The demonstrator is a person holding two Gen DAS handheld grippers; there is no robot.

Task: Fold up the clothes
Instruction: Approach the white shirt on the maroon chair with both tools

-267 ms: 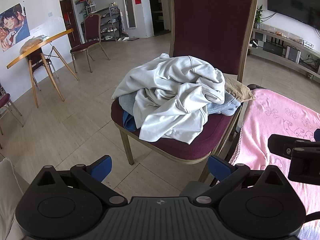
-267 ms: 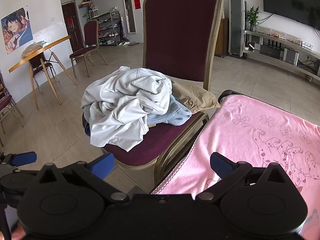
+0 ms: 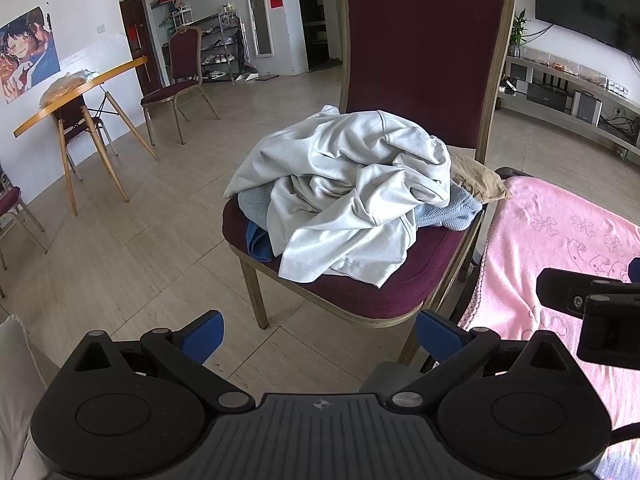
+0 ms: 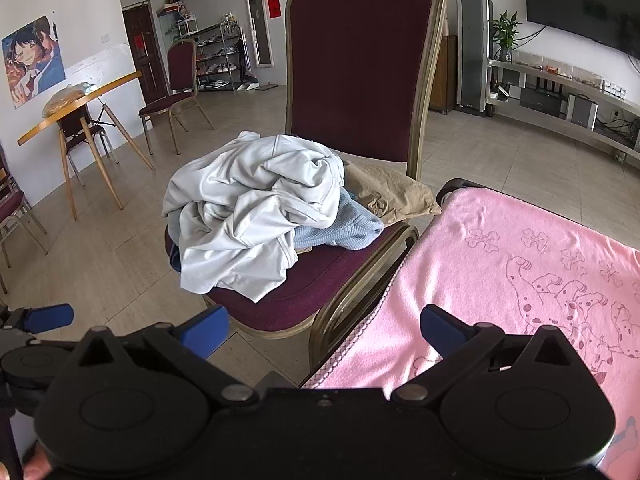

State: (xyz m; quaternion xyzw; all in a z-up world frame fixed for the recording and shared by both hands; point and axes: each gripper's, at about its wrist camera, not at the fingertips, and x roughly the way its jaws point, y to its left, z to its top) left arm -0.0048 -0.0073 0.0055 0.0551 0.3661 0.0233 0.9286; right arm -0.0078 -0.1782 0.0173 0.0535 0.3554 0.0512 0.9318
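- Pale grey fabric, a crumpled sweatshirt (image 3: 352, 196), is lying on top of the heap of clothes (image 4: 276, 216) on the seat of a maroon banquet chair (image 3: 424, 60), one edge sagging over the seat's front.
- Under it a light blue knit garment (image 4: 340, 228) is peeking out, and a tan garment (image 4: 388, 192) is lying at the back of the seat, toward the side nearest the pink cover.
- A darker blue piece (image 3: 256, 240) is showing at the heap's lower left edge in the left wrist view.
- A pink towel (image 4: 500, 264) with a spotted-dog and bone print is covering the tabletop just beside the chair; its edge is sitting close against the chair's gold frame.
- The left tool (image 3: 320, 332) is hanging short of the chair's front edge, its blue-tipped fingers (image 3: 204, 334) spread wide with nothing between them, clear of the clothes.
- The right tool (image 4: 324, 330) is hovering over the near corner of the pink towel, its fingers (image 4: 444, 328) equally wide apart and gripping nothing.
- In the background a wooden table (image 3: 80, 92) and another maroon chair (image 3: 180, 80) are standing on the tiled floor (image 3: 140, 248).
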